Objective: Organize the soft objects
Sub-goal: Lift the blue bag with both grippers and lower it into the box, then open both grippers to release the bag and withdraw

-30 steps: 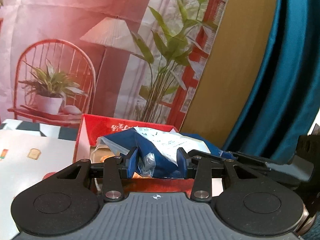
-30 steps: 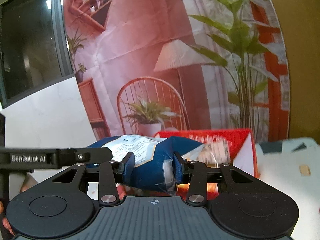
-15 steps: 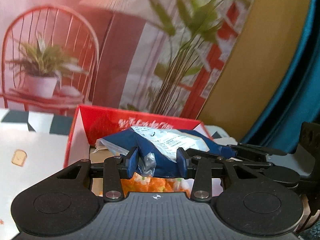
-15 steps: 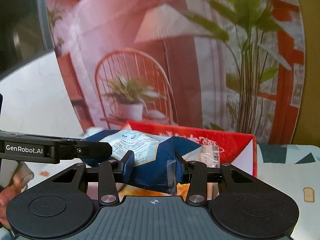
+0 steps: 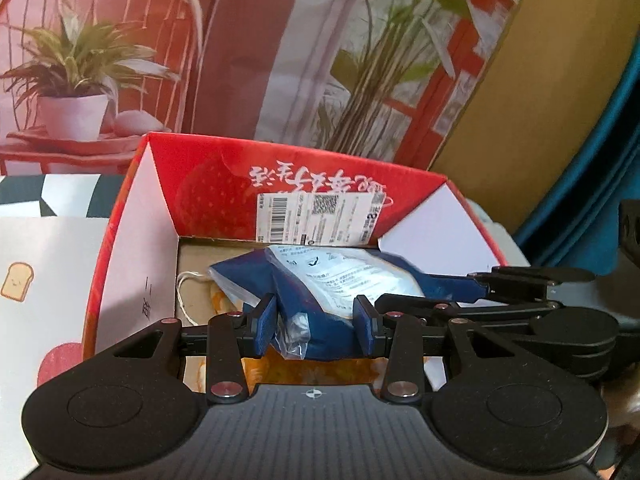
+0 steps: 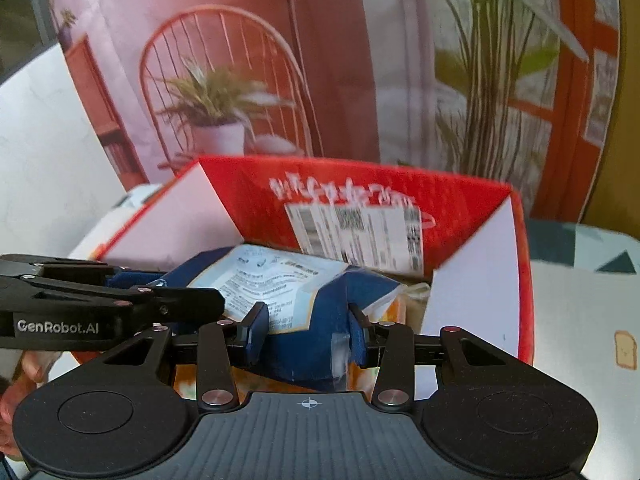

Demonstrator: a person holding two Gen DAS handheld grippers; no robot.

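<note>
In the left wrist view, the left gripper (image 5: 316, 328) pointed forward and downward over the open red box (image 5: 472, 236), its blue pads (image 5: 264, 326) partly closed and pressed against one end of a blue plastic-wrapped package (image 5: 320, 284), which bulged between them. The package hung over the box's interior, above an orange patterned item (image 5: 312, 372) lying on the box bottom and near a white cord (image 5: 186, 292) at the box's left side. The right gripper (image 5: 480, 280) came in from the right edge, lying almost level across the picture, with its tips at the far end of the same package. A white shipping label (image 5: 320, 216) was stuck to the red inner back wall. In the right wrist view, the right gripper (image 6: 306, 332) was likewise angled downward toward the box (image 6: 480, 280), its pads partly closed and clamped on the other end of the package (image 6: 304, 332), whose printed white label (image 6: 268, 280) faced upward. The left gripper (image 6: 160, 284) reached in from the left edge, nearly horizontal, its tips against the package. A fingertip of the person's hand (image 6: 32, 364) showed below it. The tablecloth (image 6: 580, 320) lay to the right of the box.
</note>
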